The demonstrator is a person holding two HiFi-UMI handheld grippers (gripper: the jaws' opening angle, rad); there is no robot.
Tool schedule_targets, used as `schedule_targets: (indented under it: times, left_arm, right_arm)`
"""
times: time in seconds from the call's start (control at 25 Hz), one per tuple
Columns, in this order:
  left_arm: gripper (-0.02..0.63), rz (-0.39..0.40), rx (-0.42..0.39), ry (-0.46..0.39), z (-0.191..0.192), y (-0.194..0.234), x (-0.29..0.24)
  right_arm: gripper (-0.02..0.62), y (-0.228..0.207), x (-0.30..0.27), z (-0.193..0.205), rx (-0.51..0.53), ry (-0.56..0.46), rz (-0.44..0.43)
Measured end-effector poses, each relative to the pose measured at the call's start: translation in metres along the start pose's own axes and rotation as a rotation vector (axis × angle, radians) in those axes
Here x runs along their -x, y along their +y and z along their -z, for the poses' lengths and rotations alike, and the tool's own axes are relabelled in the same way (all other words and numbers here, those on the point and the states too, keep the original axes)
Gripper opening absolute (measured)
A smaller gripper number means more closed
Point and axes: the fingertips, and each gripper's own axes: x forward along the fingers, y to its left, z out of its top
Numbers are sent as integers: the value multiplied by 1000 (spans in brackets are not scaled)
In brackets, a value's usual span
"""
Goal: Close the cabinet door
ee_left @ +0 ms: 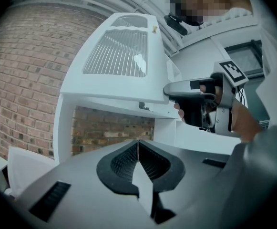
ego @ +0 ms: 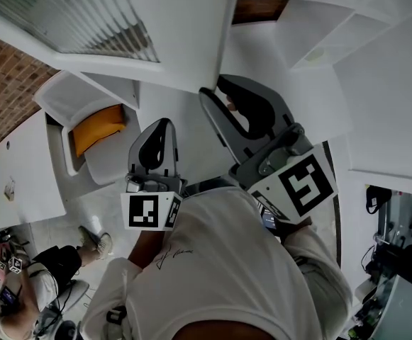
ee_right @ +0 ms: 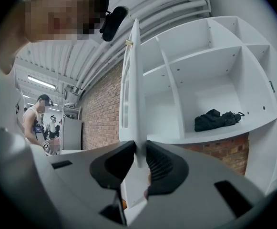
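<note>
Nearest is the person's white shirt [ego: 227, 261], with a gripper out in front of each hand. The left gripper [ee_left: 138, 144] points level at the open side of the cabinet. Its jaws are pressed together with nothing between them, and it touches nothing, so it looks to have no part in this step.

Just beyond and to its right, the right gripper [ee_right: 139, 151] has its jaws clamped on the free edge of the cabinet door [ee_left: 117, 61]. The jaws stand narrow, with both ribbed pads against the thin white panel. In the right gripper view the door appears edge-on, running straight up from between the jaws.

The door is white-framed with a ribbed glass pane. It stands swung well out from the cabinet [ee_right: 210, 80], roughly square to its front as far as I can judge. Behind it the white shelves are fully exposed, and a dark bundle [ee_right: 217, 119] lies on one of them. A brick wall [ee_left: 24, 80] runs behind and beside the cabinet, and further off other people [ee_right: 35, 123] stand in the room.

So the grip is made and the closing itself is not yet done. The door has the whole swing back to the cabinet front left to go. After that the jaws must let go before the edge meets the frame.
</note>
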Motion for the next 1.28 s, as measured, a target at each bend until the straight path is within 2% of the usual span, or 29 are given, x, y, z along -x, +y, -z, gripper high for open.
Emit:
schedule_targets:
  times: [0.44,1.28]
  left_arm:
    - [17,8,-2,-20,1,-9,-2]
    - [17,-11,16,-30,3,-1,-21]
  right_arm:
    - [87,-8,-1,2,50,-4,-13]
    - [97,-34,-24,6,38,8,-26]
